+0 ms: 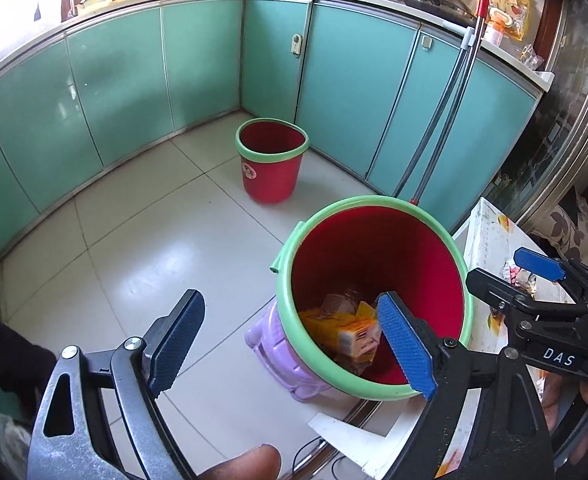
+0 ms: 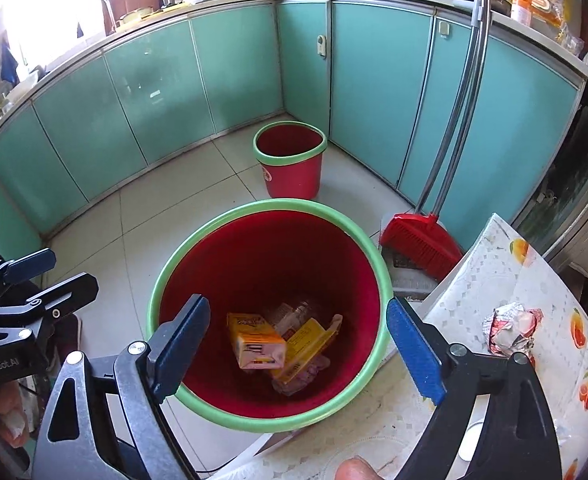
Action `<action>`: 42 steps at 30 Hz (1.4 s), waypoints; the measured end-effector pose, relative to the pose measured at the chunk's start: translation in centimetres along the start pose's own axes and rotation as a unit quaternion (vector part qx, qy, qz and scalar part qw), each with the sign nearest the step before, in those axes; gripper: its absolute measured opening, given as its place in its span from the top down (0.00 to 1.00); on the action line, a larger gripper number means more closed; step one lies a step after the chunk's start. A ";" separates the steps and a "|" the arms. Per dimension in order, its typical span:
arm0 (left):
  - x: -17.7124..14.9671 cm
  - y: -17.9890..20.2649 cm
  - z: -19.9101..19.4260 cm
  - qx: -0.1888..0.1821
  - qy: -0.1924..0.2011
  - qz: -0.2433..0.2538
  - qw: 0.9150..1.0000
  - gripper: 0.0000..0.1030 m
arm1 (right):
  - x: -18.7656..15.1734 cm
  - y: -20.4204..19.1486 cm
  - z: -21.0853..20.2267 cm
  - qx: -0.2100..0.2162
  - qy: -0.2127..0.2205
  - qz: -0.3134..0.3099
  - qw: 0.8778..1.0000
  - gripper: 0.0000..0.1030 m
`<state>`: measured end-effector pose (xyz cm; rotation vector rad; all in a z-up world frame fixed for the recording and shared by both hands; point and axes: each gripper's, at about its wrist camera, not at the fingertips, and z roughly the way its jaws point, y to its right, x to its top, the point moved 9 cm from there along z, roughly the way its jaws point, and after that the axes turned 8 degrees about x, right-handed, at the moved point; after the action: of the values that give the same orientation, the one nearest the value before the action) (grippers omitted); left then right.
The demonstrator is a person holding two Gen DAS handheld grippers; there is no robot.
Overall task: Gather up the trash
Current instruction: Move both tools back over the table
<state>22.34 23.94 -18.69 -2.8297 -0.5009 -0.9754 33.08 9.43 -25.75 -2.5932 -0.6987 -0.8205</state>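
A red bin with a green rim (image 2: 270, 206) stands on a purple stool (image 1: 278, 356) beside the table. Yellow cartons (image 2: 260, 344) and other wrappers lie at its bottom. My right gripper (image 2: 298, 348) hangs open over the bin's mouth with nothing between its fingers. My left gripper (image 1: 294, 344) is open and empty too, over the near left rim (image 1: 294, 248) of the bin. A crumpled wrapper (image 2: 510, 328) lies on the table's cloth (image 2: 474, 280), to the right of my right gripper.
A second red bin (image 1: 272, 160) stands in the corner of the teal cabinets (image 1: 114, 88). A red broom (image 2: 418, 244) leans against the cabinets behind the table. The counter above is crowded with food and dishes. Pale floor tiles spread to the left.
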 end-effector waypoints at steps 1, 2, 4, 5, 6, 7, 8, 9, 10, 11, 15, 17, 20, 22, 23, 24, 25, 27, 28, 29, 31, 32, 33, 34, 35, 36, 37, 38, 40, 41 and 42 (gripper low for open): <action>0.1 0.3 -0.3 0.000 0.002 0.002 1.000 0.12 | 0.0 0.3 -0.7 -0.004 0.004 0.000 1.000 0.12; 0.1 0.7 -0.6 -0.001 0.005 0.005 1.000 0.10 | -0.1 0.5 -1.5 -0.008 0.008 0.001 1.000 0.12; 0.4 1.6 -1.4 -0.004 0.013 0.009 1.000 0.00 | -0.3 0.9 -3.3 -0.013 0.016 0.007 1.000 0.12; 0.4 2.0 -1.8 -0.004 0.017 0.013 1.000 0.00 | -0.5 1.3 -4.4 -0.016 0.022 0.011 1.000 0.12; 0.5 2.5 -2.3 -0.004 0.021 0.017 1.000 0.00 | -0.6 1.5 -5.5 -0.020 0.028 0.015 0.999 0.11; 0.5 3.1 -2.8 -0.007 0.024 0.021 0.999 0.00 | -0.8 1.8 -6.7 -0.023 0.034 0.019 0.999 0.10; 0.4 3.7 -3.3 -0.009 0.026 0.025 0.999 0.00 | -1.2 2.3 -8.0 -0.026 0.041 0.025 0.999 0.09; 0.4 4.4 -3.8 -0.011 0.029 0.031 0.999 0.00 | -1.6 2.6 -9.2 -0.029 0.046 0.029 0.998 0.08; 0.3 5.1 -4.4 -0.013 0.033 0.038 0.999 0.00 | -2.0 3.1 -10.5 -0.035 0.051 0.034 0.998 0.08; 0.2 5.8 -5.0 -0.015 0.036 0.044 0.998 0.00 | -2.6 3.7 -11.7 -0.042 0.056 0.038 0.997 0.08; -0.7 9.0 -7.3 -0.029 0.048 0.068 0.996 0.00 | -5.2 5.6 -16.8 -0.072 0.065 0.059 0.993 0.07; -1.4 10.7 -8.5 -0.039 0.051 0.081 0.995 0.00 | -6.8 6.9 -19.2 -0.097 0.067 0.068 0.991 0.07; -2.8 13.3 -10.1 -0.053 0.053 0.101 0.992 0.00 | -9.4 8.8 -22.5 -0.118 0.072 0.082 0.987 0.07; -3.9 14.9 -11.0 -0.061 0.053 0.114 0.990 0.00 | -11.3 10.3 -24.4 -0.128 0.072 0.093 0.985 0.07; -4.5 15.7 -11.4 -0.067 0.052 0.121 0.989 0.00 | -12.3 11.0 -25.2 -0.134 0.072 0.100 0.983 0.07; -5.2 16.4 -11.7 -0.071 0.049 0.127 0.988 0.00 | -13.5 11.9 -26.0 -0.139 0.071 0.109 0.982 0.07; -5.9 17.1 -12.0 -0.074 0.047 0.135 0.987 0.00 | -14.6 12.7 -26.6 -0.143 0.069 0.117 0.980 0.07; -7.2 18.6 -12.4 -0.078 0.042 0.152 0.984 0.00 | -17.1 14.5 -27.9 -0.152 0.065 0.134 0.977 0.07; -7.9 19.2 -12.5 -0.080 0.038 0.159 0.983 0.00 | -18.3 15.3 -28.4 -0.156 0.061 0.143 0.975 0.07; -8.6 19.9 -12.6 -0.085 0.032 0.163 0.982 0.00 | -19.4 16.1 -28.9 -0.159 0.060 0.150 0.974 0.07; -10.1 21.1 -12.7 -0.093 0.020 0.173 0.980 0.00 | -21.6 17.6 -29.7 -0.168 0.057 0.163 0.971 0.07; -10.8 21.6 -12.6 -0.093 0.017 0.181 0.979 0.00 | -22.7 18.2 -30.1 -0.170 0.056 0.170 0.969 0.07; -11.6 22.1 -12.5 -0.094 0.012 0.189 0.977 0.00 | -23.7 18.8 -30.4 -0.170 0.057 0.178 0.968 0.07; -12.3 22.6 -12.3 -0.095 0.006 0.194 0.976 0.00 | -24.7 19.3 -30.7 -0.172 0.056 0.184 0.966 0.07; -13.1 23.1 -12.2 -0.097 -0.001 0.198 0.975 0.00 | -25.6 19.8 -30.9 -0.175 0.055 0.190 0.965 0.07; -13.7 23.5 -11.9 -0.099 -0.008 0.203 0.974 0.00 | -26.4 20.1 -31.1 -0.177 0.052 0.195 0.963 0.07; -14.4 24.0 -11.7 -0.098 -0.014 0.207 0.973 0.00 | -27.0 20.4 -31.1 -0.177 0.048 0.199 0.963 0.07; -15.1 24.3 -11.4 -0.098 -0.020 0.210 0.972 0.00 | -27.6 20.6 -31.1 -0.177 0.043 0.203 0.962 0.07; -16.3 24.8 -10.6 -0.098 -0.031 0.215 0.971 0.00 | -28.7 21.1 -31.2 -0.179 0.039 0.206 0.961 0.07; -16.9 25.1 -10.1 -0.097 -0.040 0.216 0.971 0.00 | -29.0 21.2 -31.1 -0.180 0.038 0.208 0.961 0.07; -17.5 25.2 -9.6 -0.097 -0.048 0.215 0.971 0.00 | -29.4 21.3 -31.1 -0.179 0.036 0.212 0.960 0.07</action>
<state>12.46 -6.45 -21.74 -2.9723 0.2133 -0.8387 9.93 -32.27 -22.76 -2.8518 0.0456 -0.9594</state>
